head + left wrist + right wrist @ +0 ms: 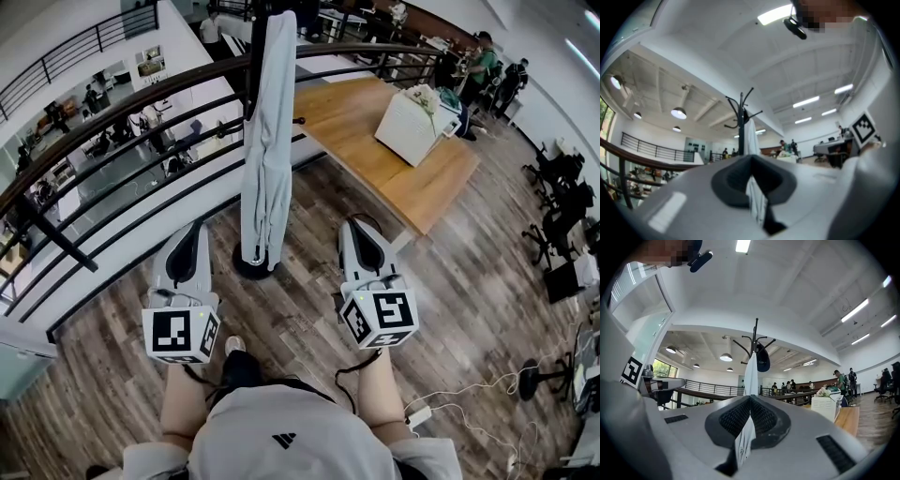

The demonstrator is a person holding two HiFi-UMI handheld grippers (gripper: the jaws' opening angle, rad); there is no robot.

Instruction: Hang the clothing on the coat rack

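Observation:
A long pale grey garment (267,141) hangs straight down from the black coat rack, whose round base (255,267) stands on the wood floor by the railing. My left gripper (192,232) is to the left of the base and my right gripper (357,228) to its right, both held low and apart from the garment. Each is shut with nothing between its jaws. From the left gripper view the left gripper (750,161) points up at the rack (741,108) and garment (751,136). Past the right gripper (750,401) I see the garment (751,376) beside a dark cap (763,359) on a hook.
A black curved railing (141,103) runs behind the rack, with a drop beyond it. A raised wooden platform (375,122) carries a white box (410,127) at the back right. Office chairs (562,216) and floor cables (469,394) lie to the right. People stand far back.

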